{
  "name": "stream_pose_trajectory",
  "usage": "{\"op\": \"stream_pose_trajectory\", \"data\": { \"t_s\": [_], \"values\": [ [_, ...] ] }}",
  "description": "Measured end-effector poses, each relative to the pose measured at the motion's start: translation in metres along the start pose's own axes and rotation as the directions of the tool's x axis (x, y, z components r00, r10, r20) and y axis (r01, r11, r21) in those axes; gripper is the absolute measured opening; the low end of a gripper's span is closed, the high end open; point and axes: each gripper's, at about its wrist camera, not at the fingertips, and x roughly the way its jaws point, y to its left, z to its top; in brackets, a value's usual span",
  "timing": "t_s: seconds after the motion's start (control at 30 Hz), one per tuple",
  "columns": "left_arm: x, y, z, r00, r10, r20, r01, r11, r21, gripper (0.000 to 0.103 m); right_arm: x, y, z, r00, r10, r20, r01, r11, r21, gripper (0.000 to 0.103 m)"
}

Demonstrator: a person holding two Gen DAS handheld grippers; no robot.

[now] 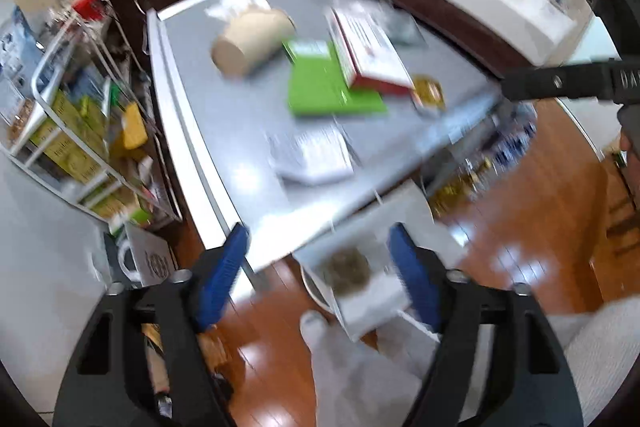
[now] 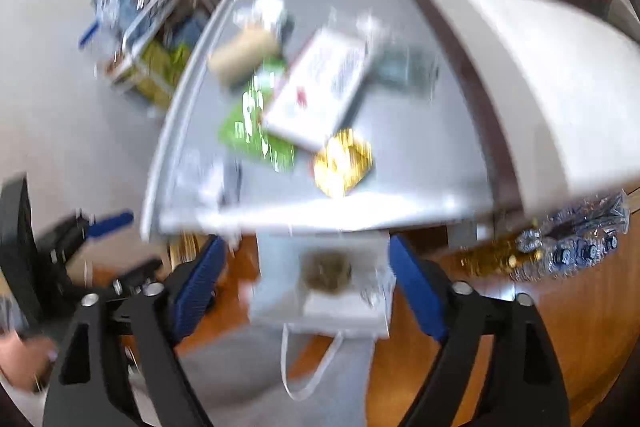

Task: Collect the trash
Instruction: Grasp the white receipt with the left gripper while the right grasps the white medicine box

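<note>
Left gripper [image 1: 320, 267]: tilted down over the near edge of the grey table [image 1: 224, 131], blue fingers spread wide, holding nothing.
Right gripper [image 2: 304, 271]: same deal, jaws wide apart, pointing down just off the table's near edge.
Bag: white paper bag [image 2: 320, 287] on the floor right below that edge, brownish clump inside.
Trash: paper cup [image 1: 250, 41] on its side, green packet [image 1: 328, 83], red-and-white box [image 1: 370, 55], gold wrapper [image 1: 430, 95], all on the table.
Focus: pretty blurry.

Right gripper [image 2: 304, 279] fingers spread wide, empty, over white paper bag [image 2: 320, 291] just below near edge of grey tabletop [image 2: 420, 155]; frame blurred.
</note>
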Motion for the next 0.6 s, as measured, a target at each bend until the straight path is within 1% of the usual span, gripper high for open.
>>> {"op": "stream_pose_trajectory", "data": {
  "t_s": [0.03,0.1,0.17,0.2,0.3,0.47,0.53,0.6],
  "values": [
    [0.002,0.003,0.003,1.000,0.005,0.018,-0.005,1.000,-0.003,0.085,0.004,0.002,0.012,1.000,-0.004,0.010,0.004,1.000,0.014,0.090],
    [0.012,0.005,0.012,1.000,0.011,0.028,-0.011,1.000,-0.003,0.085,0.018,0.007,0.032,1.000,-0.005,0.015,0.005,1.000,0.024,0.090],
    [0.020,0.006,0.020,0.999,0.008,0.035,-0.008,1.000,-0.006,0.085,0.030,0.009,0.047,1.000,-0.007,0.002,0.007,0.999,0.038,0.090],
    [0.028,0.008,0.024,1.000,0.008,0.026,-0.007,1.000,-0.016,0.085,0.038,0.010,0.054,1.000,-0.008,-0.006,0.008,0.999,0.047,0.090],
    [0.039,0.011,0.029,1.000,0.000,0.012,0.001,0.999,-0.048,0.085,0.057,0.014,0.072,0.998,-0.051,-0.034,0.053,0.997,0.053,0.090],
    [0.053,0.009,0.032,1.000,-0.029,-0.003,0.028,0.997,-0.077,0.085,0.080,0.017,0.086,0.993,-0.101,-0.055,0.103,0.994,0.034,0.090],
    [0.057,0.006,0.031,1.000,-0.013,-0.006,0.012,0.996,-0.087,0.085,0.088,0.016,0.091,0.988,-0.134,-0.071,0.136,0.990,0.031,0.090],
    [0.062,0.006,0.030,1.000,-0.004,-0.009,0.003,0.995,-0.102,0.085,0.096,0.012,0.094,0.986,-0.138,-0.091,0.143,0.989,0.050,0.090]
  ]
}}
